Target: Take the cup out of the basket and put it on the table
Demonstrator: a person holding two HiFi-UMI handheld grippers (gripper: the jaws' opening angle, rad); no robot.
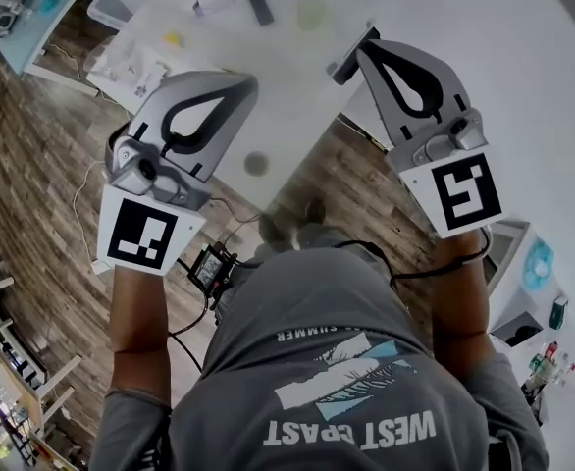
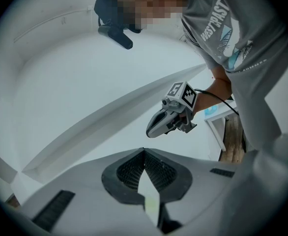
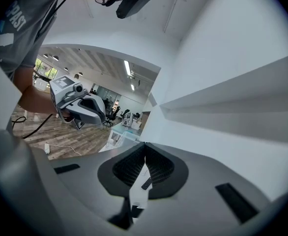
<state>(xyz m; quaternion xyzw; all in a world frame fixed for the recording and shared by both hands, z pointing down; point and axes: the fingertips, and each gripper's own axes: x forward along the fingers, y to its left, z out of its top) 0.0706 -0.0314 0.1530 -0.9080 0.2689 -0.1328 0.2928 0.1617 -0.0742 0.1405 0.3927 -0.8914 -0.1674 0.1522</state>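
Grey shirt (image 1: 337,361) nearest, under two outstretched arms. On left gripper (image 1: 244,82), jaws shut tip to tip, holding nothing. On right gripper (image 1: 368,47), the same: closed and empty. Held above near edge of white table (image 1: 297,106), well apart from small clutter at its far end. No basket to be seen in any view. No sure sight of cup either; perhaps pale green round thing (image 1: 312,13) far up the table, cannot tell. Find basket first. Spread one pair of jaws before reaching in, come down on cup from above, close gently on its wall, lift straight clear, set down upright on bare tabletop.
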